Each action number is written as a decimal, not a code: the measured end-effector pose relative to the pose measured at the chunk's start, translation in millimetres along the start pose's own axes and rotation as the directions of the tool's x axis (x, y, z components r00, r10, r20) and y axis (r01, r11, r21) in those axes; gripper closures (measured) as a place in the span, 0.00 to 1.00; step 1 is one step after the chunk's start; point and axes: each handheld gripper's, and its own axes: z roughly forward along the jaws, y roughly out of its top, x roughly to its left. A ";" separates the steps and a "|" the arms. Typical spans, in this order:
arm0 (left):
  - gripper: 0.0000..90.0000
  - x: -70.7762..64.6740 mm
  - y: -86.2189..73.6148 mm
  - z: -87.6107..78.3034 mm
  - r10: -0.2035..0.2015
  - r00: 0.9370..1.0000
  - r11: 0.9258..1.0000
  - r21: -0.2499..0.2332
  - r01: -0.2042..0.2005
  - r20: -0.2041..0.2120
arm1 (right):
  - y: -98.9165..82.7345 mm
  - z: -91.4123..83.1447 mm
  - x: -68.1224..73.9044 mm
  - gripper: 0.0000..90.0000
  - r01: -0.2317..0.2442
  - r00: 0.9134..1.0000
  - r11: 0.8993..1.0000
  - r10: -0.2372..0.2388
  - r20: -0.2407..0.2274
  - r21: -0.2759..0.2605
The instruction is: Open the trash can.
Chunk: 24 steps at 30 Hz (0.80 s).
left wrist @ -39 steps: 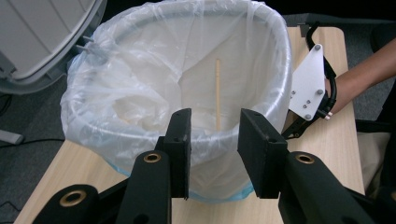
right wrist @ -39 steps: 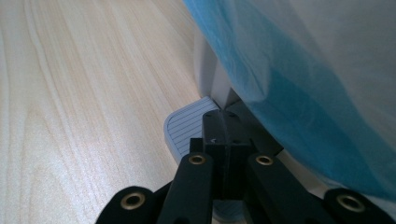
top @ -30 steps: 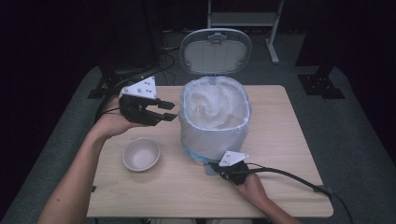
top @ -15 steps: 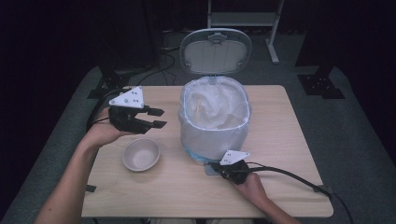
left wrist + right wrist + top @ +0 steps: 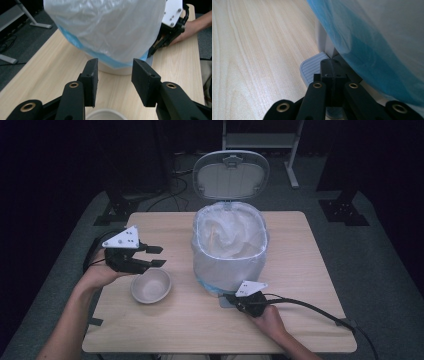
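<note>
Left tongs (image 5: 155,256) | moved from bin (image 5: 230,245) to bowl (image 5: 151,285), opening, empty | right tongs (image 5: 226,298) shut, unmoved

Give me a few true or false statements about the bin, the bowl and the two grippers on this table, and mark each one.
1. The bin's lid stands open. True.
2. The bowl sits inside the bin. False: it rests on the table, left of the bin.
3. The right gripper is shut, its jaws pressing on the bin's foot pedal. True.
4. The left gripper clamps the bowl. False: its jaws are apart with nothing between them, above the bowl's rim.
5. The bin has no bag. False: a white bag lines it.
</note>
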 end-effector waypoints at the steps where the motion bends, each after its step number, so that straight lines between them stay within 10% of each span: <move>1: 0.62 0.0 -2.7 -0.3 -0.005 1.000 1.000 0.000 0.005 -0.002 | -0.1 0.0 -0.1 1.00 0.001 1.000 1.000 -0.001 -0.001 -0.001; 24: 0.52 -10.9 -65.8 -1.5 -0.063 0.998 0.998 0.024 0.062 0.029 | -0.1 0.2 -2.5 1.00 -0.001 1.000 1.000 0.001 -0.010 0.003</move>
